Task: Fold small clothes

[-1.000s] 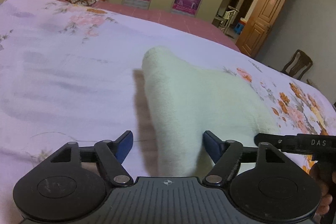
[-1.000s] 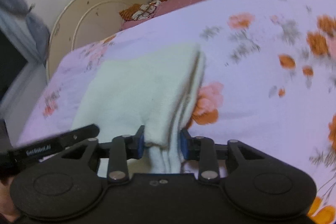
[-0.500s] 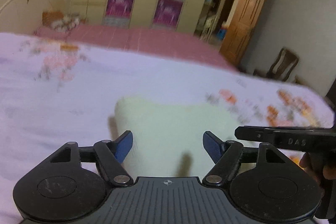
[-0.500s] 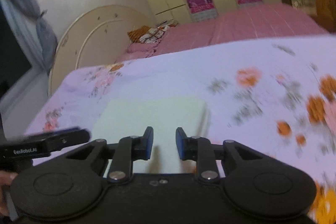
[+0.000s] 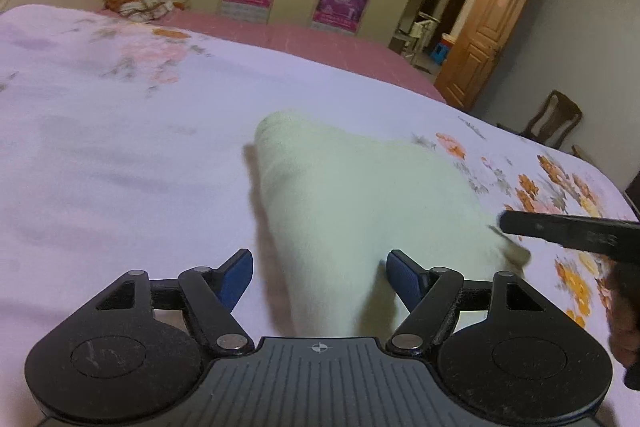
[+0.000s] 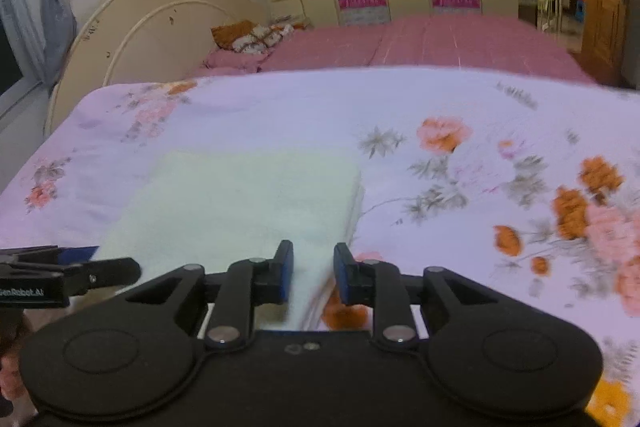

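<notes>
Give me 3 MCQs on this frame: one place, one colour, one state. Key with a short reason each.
1. Where does the pale green folded cloth lie?
A. on the floral bedsheet
B. on the wooden chair
C. on the floor

2. What colour are the pads of the left tool?
A. red
B. blue
C. white

3. How does the right tool stand?
A. clamped on the cloth
B. gripping a pillow
C. jaws apart, gripping nothing

Key: 1 A, the cloth rests flat on the flowered sheet in both views. 2 B, both pads show blue. 3 C, a gap shows between the pads, with the cloth edge lying flat on the bed below them.
</notes>
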A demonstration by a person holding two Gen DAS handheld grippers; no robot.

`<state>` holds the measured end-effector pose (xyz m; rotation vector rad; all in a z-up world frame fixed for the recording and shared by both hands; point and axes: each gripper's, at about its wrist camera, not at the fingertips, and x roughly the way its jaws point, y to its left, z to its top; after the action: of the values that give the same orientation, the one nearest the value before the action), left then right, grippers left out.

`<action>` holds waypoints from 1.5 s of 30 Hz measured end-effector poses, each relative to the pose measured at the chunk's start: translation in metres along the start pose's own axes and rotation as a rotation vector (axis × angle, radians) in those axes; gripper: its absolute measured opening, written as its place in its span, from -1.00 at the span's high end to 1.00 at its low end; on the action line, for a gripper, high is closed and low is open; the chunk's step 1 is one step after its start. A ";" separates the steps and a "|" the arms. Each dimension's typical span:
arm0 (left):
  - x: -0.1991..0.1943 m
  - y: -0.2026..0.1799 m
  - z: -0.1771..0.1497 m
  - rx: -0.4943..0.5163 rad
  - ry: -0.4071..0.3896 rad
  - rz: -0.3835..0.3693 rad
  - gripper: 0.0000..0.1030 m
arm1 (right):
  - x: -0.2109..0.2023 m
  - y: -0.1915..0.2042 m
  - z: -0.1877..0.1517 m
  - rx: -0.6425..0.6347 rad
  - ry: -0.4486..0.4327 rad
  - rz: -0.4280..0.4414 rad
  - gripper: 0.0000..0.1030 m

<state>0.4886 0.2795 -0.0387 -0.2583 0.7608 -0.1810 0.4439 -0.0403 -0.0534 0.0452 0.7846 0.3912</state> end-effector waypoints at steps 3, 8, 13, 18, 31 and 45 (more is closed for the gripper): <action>-0.019 0.000 -0.018 -0.012 -0.012 0.036 -0.44 | -0.027 0.018 -0.020 -0.052 0.006 0.020 0.53; -0.048 0.005 -0.045 -0.037 -0.027 0.081 -0.44 | -0.049 0.047 -0.056 -0.152 0.055 -0.016 0.40; -0.049 0.001 -0.062 0.003 0.020 0.119 -0.44 | -0.044 0.047 -0.075 -0.130 0.135 0.004 0.71; -0.051 -0.013 -0.069 0.063 0.028 0.166 -0.44 | -0.045 0.053 -0.085 -0.218 0.131 -0.094 0.84; -0.062 -0.026 -0.082 0.064 0.060 0.304 -1.00 | -0.051 0.039 -0.093 -0.162 0.112 -0.095 0.63; -0.060 -0.027 -0.083 0.006 0.042 0.341 -1.00 | -0.048 0.034 -0.090 -0.126 0.124 -0.159 0.07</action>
<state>0.3857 0.2553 -0.0494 -0.1161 0.8340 0.1338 0.3398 -0.0358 -0.0782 -0.1600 0.8774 0.2937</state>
